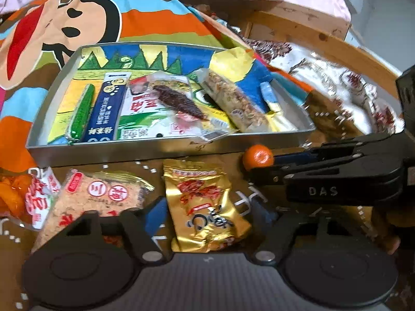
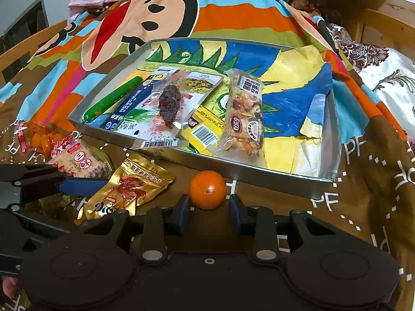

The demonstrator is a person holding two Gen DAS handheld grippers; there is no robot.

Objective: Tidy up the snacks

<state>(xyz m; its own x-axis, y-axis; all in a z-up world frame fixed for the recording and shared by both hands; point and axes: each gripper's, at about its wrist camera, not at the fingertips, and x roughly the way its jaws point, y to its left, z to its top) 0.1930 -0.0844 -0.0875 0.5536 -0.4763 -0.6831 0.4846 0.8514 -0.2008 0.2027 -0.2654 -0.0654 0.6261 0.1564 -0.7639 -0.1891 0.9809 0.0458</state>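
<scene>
Right wrist view, right gripper [image 2: 208,207] fingers [image 2: 181,211] apart, flanking mandarin [image 2: 207,189]

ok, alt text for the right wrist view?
The right tool, open, has its fingers on either side of an orange lying on a cartoon-print cloth just in front of a metal tray already holding several snack packets. A gold packet lies outside the tray to the left, where the left tool reaches in.
</scene>
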